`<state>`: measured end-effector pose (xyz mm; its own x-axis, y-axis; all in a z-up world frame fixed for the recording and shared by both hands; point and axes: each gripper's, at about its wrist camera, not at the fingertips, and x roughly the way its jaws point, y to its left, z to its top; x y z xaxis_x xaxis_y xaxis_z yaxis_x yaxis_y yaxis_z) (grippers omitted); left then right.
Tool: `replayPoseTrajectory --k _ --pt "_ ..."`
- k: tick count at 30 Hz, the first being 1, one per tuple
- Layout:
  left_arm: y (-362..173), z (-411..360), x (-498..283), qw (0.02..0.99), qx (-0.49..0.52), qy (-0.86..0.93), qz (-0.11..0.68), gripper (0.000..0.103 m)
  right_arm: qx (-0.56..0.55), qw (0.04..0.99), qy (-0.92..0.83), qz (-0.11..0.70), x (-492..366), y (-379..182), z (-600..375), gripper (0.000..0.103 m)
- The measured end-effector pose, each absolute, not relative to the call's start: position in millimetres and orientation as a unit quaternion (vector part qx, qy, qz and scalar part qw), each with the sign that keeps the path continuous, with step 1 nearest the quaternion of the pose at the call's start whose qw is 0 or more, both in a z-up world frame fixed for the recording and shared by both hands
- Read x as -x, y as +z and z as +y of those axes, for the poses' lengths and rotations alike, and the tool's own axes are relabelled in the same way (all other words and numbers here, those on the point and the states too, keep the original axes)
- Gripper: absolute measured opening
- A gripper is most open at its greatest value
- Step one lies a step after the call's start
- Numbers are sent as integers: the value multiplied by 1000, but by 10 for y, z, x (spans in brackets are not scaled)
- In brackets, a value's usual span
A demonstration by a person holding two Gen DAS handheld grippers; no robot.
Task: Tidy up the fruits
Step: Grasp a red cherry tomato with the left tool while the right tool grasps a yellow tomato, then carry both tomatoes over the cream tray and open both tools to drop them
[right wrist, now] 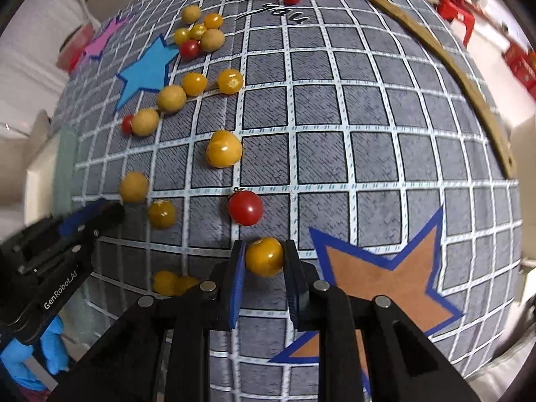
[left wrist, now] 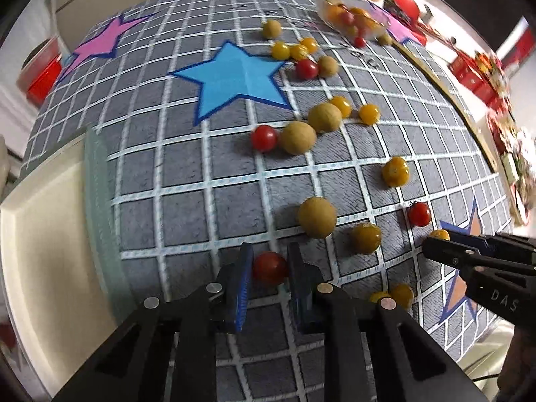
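Note:
Several red and yellow cherry tomatoes and tan round fruits lie scattered on a grey checked tablecloth [left wrist: 187, 181]. My left gripper [left wrist: 269, 268] is shut on a red cherry tomato [left wrist: 269, 267], held between its blue pads just above the cloth. My right gripper [right wrist: 264, 258] is shut on a yellow cherry tomato [right wrist: 264, 256]. The right gripper also shows in the left wrist view [left wrist: 432, 241], with the yellow tomato [left wrist: 439, 233] at its tip. The left gripper shows at the left of the right wrist view [right wrist: 110, 209]. A loose red tomato [right wrist: 245, 207] lies just ahead of the right gripper.
A white tray with a pale green rim [left wrist: 97, 221] lies at the table's left edge. A clear bowl [left wrist: 348, 16] holding more tomatoes stands at the far side. A curved wooden strip [right wrist: 469, 77] lies along the right. Red clutter [left wrist: 475, 73] stands beyond the table.

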<state>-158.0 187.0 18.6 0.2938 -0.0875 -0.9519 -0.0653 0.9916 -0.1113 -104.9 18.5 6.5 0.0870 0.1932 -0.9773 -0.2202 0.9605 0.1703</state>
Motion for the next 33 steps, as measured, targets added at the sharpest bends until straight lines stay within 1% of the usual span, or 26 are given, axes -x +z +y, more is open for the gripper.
replayPoseTrajectory --k 6,14,17,27,33 --pt "389 2099 1734 808 87 12 582 22 -6 734 164 658 1010 214 273 24" --pt "549 2530 1894 813 103 62 570 22 2 730 217 648 922 360 906 24" --pt "561 2808 2001 811 113 93 566 22 12 725 244 643 972 404 1091 24" --pt "400 3682 2271 795 126 195 561 22 46 695 349 627 1021 439 2287 24" --pt "209 4035 2324 783 139 224 564 22 61 678 372 631 978 270 2916 24"
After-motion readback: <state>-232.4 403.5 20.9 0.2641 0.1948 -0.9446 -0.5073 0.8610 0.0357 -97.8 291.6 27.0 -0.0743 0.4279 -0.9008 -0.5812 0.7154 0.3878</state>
